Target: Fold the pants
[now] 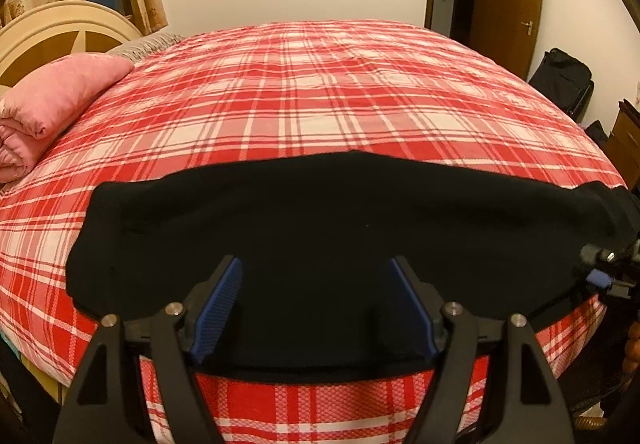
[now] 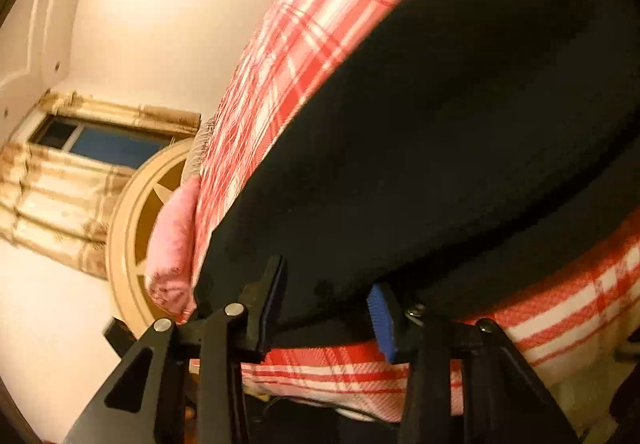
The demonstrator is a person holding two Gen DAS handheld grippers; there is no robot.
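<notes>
Pants (image 1: 320, 212) under wide-open left gripper (image 1: 315, 264), right gripper (image 2: 328, 278) parted around their edge

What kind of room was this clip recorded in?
Most likely a home bedroom: the black pants lie on a bed with a red plaid sheet, a rolled pink quilt sits by the round headboard, and a curtained window shows behind.

Left hand-held gripper (image 1: 316, 308) jaws wide apart, right hand-held gripper (image 2: 328, 308) rolled sideways, jaws visibly apart

Matt black cloth pants (image 1: 320, 220) on woven plaid bedsheet (image 1: 320, 92).
</notes>
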